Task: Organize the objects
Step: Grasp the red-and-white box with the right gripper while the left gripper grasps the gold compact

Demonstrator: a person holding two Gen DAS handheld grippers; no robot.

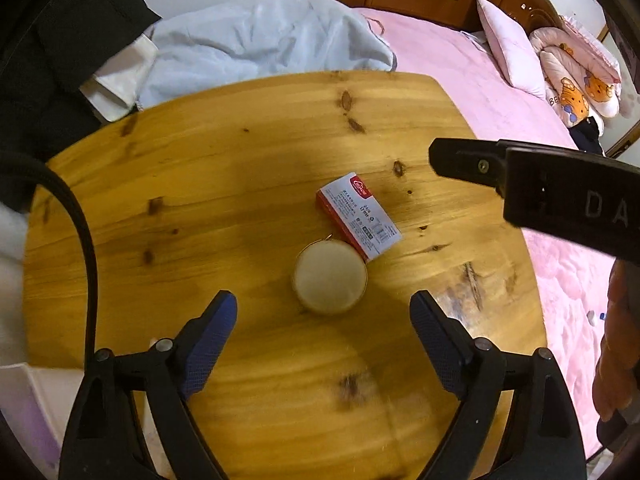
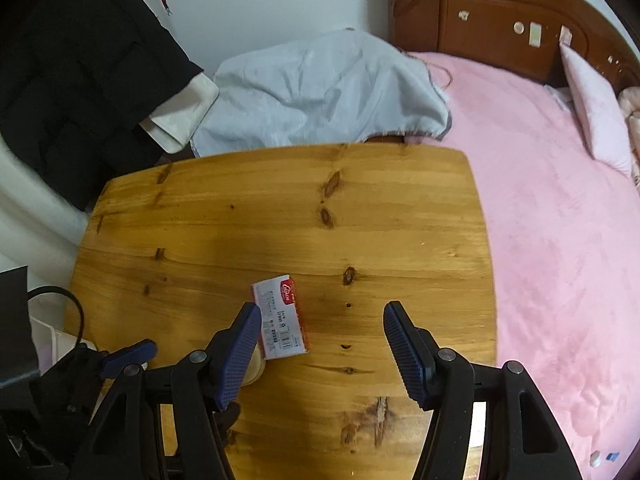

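- Left hand-held gripper: jaws spread wide, nothing between them. It hangs above the wooden worktop, with the round container just ahead of the fingertips.
- Round container: pale, slightly blurred, standing on the worktop; lid detail is not legible. In the right wrist view it is almost wholly hidden behind that gripper's left finger.
- Small box: red and white, lying flat, one corner touching or just beside the container. Its print is too small to read.
- Right hand-held gripper: released, jaws wide apart, holding nothing. The box lies just inside its left finger.
- Bed: pink cover, bordering the worktop's right edge; cut off by the frame.
- Pale blue cloth: crumpled beyond the worktop's far edge.
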